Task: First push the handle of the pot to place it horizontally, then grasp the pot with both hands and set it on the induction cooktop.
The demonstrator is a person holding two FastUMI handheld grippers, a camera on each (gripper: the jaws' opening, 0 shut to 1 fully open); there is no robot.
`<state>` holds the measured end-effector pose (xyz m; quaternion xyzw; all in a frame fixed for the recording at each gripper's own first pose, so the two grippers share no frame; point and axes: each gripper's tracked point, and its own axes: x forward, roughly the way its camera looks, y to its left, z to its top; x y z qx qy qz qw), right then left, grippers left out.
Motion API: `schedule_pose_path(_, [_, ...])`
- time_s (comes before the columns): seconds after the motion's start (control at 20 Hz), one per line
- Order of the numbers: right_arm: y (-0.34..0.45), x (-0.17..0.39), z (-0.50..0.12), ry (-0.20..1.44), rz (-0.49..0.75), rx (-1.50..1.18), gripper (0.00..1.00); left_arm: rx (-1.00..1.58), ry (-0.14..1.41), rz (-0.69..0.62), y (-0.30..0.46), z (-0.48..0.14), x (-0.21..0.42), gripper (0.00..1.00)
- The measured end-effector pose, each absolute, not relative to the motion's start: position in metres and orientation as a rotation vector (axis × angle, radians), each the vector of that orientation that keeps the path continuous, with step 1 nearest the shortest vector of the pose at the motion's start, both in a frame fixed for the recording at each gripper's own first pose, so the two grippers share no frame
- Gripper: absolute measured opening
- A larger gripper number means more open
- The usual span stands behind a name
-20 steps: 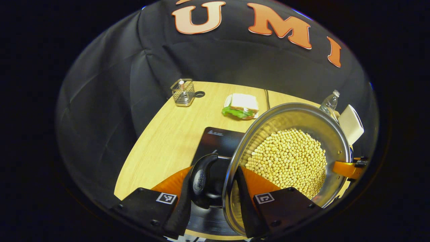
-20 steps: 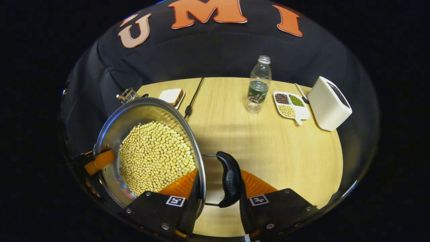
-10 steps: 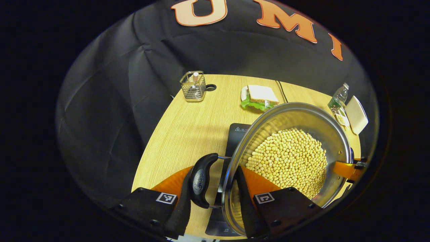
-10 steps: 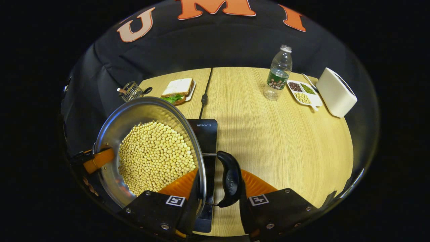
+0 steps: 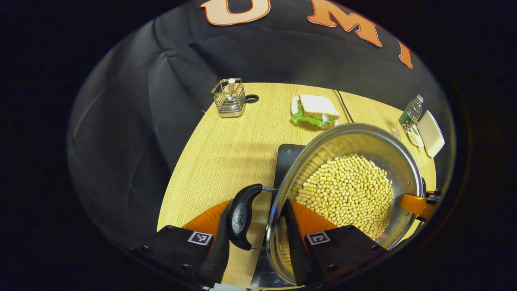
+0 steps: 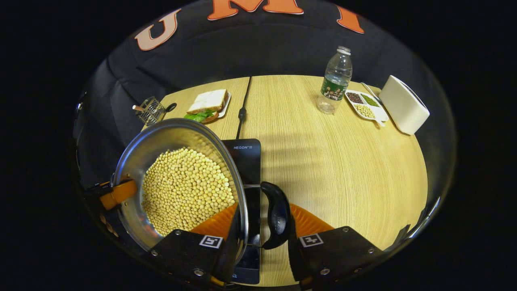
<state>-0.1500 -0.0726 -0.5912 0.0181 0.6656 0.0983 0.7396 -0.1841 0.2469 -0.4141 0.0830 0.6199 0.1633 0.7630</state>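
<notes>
A steel pot full of yellow soybeans hangs between both grippers, over the black induction cooktop. My left gripper is shut on the pot's black side handle, one finger outside the handle and one inside the rim. In the right gripper view the pot sits at the left. There my right gripper is shut the same way on the opposite black handle. The cooktop lies beneath the pot's right edge. Whether the pot touches it is hidden.
On the wooden table lie a sandwich on a plate, a wire caddy, a power cable, a water bottle, a divided dish of beans and a white box.
Both grippers have carried the pot leftward across the table. The cooktop has come into the right gripper view and now lies under the pot. The grips on both handles are unchanged.
</notes>
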Motion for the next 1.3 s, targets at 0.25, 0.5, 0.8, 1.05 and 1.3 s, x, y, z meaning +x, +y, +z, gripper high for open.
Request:
schedule_pose_path(0.25, [-0.075, -0.142, -0.587, 1.42, 0.214, 0.012, 0.57, 0.166, 1.339, 0.359, 0.246, -0.413, -0.185, 0.69])
schedule_pose_path(0.5, [-0.075, -0.139, -0.588, 1.394, 0.223, 0.018, 0.61, 0.187, 1.314, 0.339, 0.246, -0.411, -0.186, 0.75])
schedule_pose_path(0.8, [-0.078, -0.117, -0.56, 1.264, 0.244, 0.13, 0.66, 0.241, 1.207, 0.317, 0.239, -0.386, -0.178, 0.81])
schedule_pose_path(1.05, [-0.101, -0.093, -0.508, 1.122, 0.289, 0.183, 0.77, 0.321, 1.003, 0.334, 0.226, -0.328, -0.141, 0.8])
schedule_pose_path(1.3, [-0.19, -0.05, -0.425, 0.934, 0.331, 0.136, 0.8, 0.285, 0.77, 0.371, 0.186, -0.24, -0.088, 0.8])
